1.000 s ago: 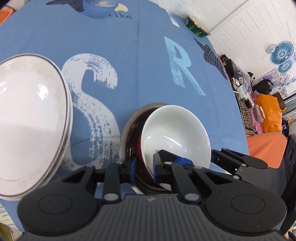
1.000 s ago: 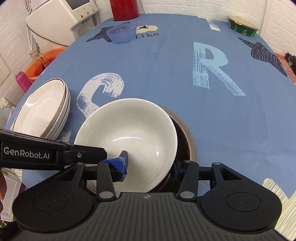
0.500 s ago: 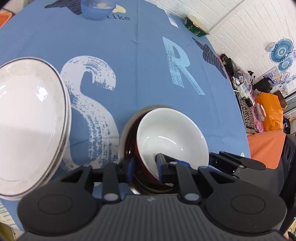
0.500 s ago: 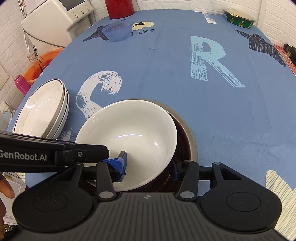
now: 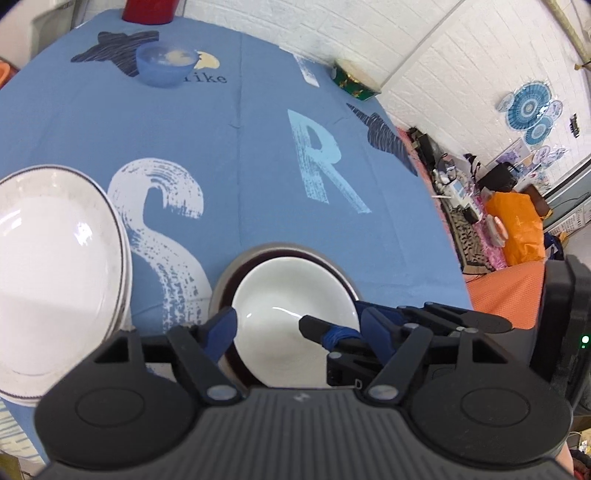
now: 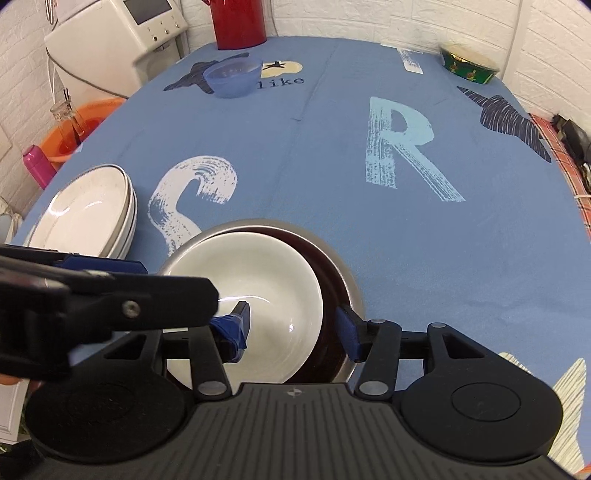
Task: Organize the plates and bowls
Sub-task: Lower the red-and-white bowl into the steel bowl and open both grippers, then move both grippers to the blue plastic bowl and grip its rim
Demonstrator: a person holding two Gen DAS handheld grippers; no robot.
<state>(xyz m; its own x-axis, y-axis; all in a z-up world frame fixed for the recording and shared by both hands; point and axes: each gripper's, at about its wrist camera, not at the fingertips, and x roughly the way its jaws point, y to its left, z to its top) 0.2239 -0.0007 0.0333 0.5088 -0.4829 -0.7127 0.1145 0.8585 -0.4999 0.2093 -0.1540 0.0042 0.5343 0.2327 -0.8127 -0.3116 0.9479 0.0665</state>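
Observation:
A white bowl (image 5: 291, 295) (image 6: 258, 280) sits nested in a dark red bowl (image 6: 327, 266), which sits in a steel bowl (image 6: 258, 223) near the table's front edge. My left gripper (image 5: 297, 328) is open; its jaws stand wide on either side of the white bowl and touch nothing. One of its fingers (image 6: 166, 299) crosses the right wrist view from the left. My right gripper (image 6: 291, 328) is open. Its taped left finger hangs inside the white bowl and its right finger is outside the steel rim. A stack of white plates (image 5: 48, 266) (image 6: 85, 214) lies to the left.
On the blue printed tablecloth (image 6: 332, 147), a blue bowl (image 6: 231, 79) stands at the far side and a green tin (image 6: 471, 66) at the far right. A red container (image 6: 238, 22) and a white appliance (image 6: 114, 33) stand behind. An orange basin (image 6: 74, 133) sits off the left edge.
My left gripper has opened and let go of the white bowl's rim. The bowl, tilted before, now lies level inside the dark red bowl. The right gripper keeps the same width.

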